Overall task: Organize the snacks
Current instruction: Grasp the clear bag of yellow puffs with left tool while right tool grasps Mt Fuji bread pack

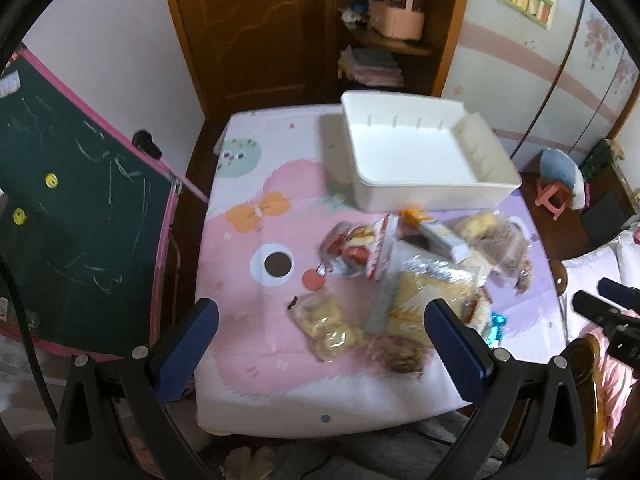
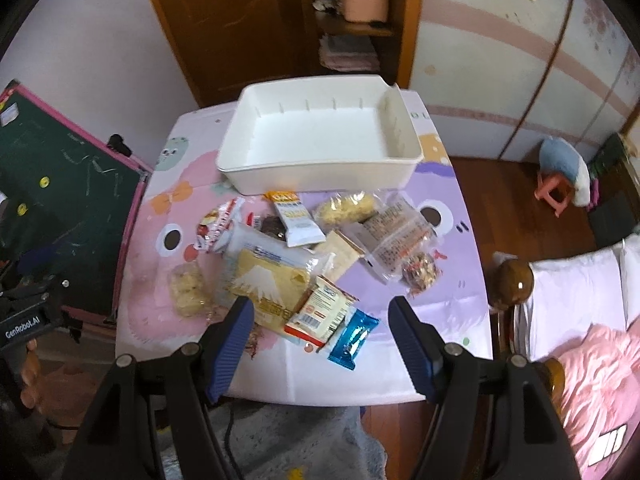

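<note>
— What sort of place is this?
— A home, a child's bedroom by the look of it: a bed [image 2: 576, 280] with pink bedding, a chalkboard [image 1: 80, 208], a small pink stool [image 2: 554, 192].
— Anything else?
— A wooden door [image 1: 248, 28], a wardrobe [image 2: 520, 60] with flower patterns, a cartoon cloth [image 2: 452, 272] on the table.

Both wrist views high, angled down, sharing table [image 1: 240, 380]

Smooth white plastic bin [image 2: 320, 176], glossy crinkled snack wrappers [image 2: 352, 338], printed cloth table cover [image 2: 448, 280]
</note>
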Demonstrator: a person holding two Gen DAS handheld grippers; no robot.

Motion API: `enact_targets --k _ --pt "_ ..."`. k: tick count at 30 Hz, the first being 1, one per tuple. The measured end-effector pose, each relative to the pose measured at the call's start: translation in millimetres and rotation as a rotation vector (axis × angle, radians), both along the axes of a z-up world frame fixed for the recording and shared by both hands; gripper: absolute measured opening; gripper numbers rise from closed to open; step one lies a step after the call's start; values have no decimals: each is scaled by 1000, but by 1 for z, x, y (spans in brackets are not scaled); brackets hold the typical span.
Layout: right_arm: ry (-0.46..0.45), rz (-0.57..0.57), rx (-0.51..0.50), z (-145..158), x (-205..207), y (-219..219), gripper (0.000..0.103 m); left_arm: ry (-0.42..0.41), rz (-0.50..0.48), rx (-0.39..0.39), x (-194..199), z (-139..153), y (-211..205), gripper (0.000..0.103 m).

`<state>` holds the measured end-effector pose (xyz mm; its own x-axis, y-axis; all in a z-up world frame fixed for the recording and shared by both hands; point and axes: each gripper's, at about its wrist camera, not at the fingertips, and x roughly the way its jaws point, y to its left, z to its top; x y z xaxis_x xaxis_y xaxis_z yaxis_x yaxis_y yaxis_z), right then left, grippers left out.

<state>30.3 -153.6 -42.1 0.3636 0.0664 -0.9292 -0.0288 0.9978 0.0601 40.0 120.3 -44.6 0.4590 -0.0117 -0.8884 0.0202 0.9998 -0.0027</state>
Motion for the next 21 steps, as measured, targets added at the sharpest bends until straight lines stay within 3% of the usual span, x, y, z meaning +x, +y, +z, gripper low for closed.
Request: enact_targets --k 5,12,15,21 --pt "37 -35 21 -26 6 -11 70 79 -22 13 15 -45 11 102" --pt "59 16 75 -74 22 -3 70 189 -100 -20 32 -128 9 102" --pt "72 56 83 -97 33 8 70 256 -94 -35 38 -162 8 100" --pt "106 115 63 -140 57 25 70 355 -68 -73 48 -203 6 98"
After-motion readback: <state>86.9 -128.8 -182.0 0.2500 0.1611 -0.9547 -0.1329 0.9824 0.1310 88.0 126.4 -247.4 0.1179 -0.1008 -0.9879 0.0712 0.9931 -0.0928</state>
